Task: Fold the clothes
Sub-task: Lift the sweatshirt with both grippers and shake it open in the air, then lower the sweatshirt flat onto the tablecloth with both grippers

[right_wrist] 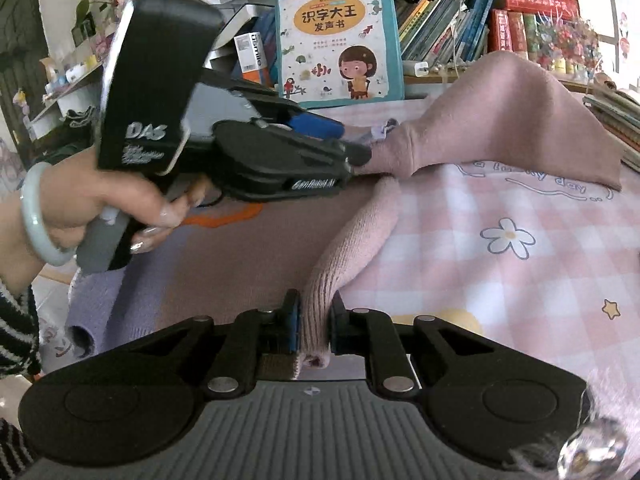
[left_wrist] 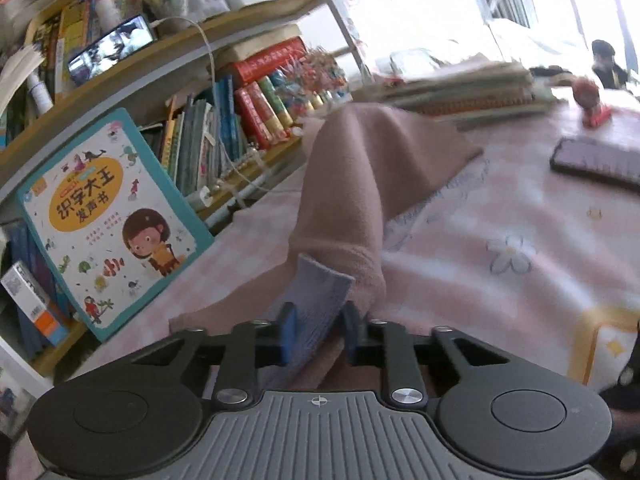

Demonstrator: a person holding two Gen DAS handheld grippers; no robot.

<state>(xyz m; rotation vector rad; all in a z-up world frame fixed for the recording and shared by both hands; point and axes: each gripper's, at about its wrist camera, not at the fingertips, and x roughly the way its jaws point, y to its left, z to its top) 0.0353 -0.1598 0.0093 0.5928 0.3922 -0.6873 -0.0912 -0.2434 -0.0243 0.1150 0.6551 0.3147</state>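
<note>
Nearest the left wrist camera, the left gripper (left_wrist: 318,330) has its blue pads clamped on a lavender ribbed cuff (left_wrist: 322,294) of a dusty-pink knit sweater (left_wrist: 352,168). From the pads the sweater rises in a lifted fold and drapes back down onto a pink checked tablecloth (left_wrist: 500,208) printed with white flowers. To the left a children's picture book (left_wrist: 112,224) leans against shelves of books (left_wrist: 256,108). Farther right on the cloth lie a dark phone (left_wrist: 592,158) and a stack of notebooks (left_wrist: 468,92), with a small red toy (left_wrist: 592,100) near them.

Closest in the right wrist view, the right gripper (right_wrist: 312,328) is closed on a pink ribbed sleeve end (right_wrist: 320,320), which sticks out a little behind the pads. That sleeve runs up and away across the cloth toward the sweater's body (right_wrist: 508,116), which is held up in a peak. At left a hand (right_wrist: 100,200) wearing a pale green bangle (right_wrist: 36,216) grips the left gripper's handle; its tip (right_wrist: 356,156) pinches the sweater's edge. A lavender part of the garment (right_wrist: 132,288) lies flat at lower left. The picture book (right_wrist: 340,36) stands behind.
</note>
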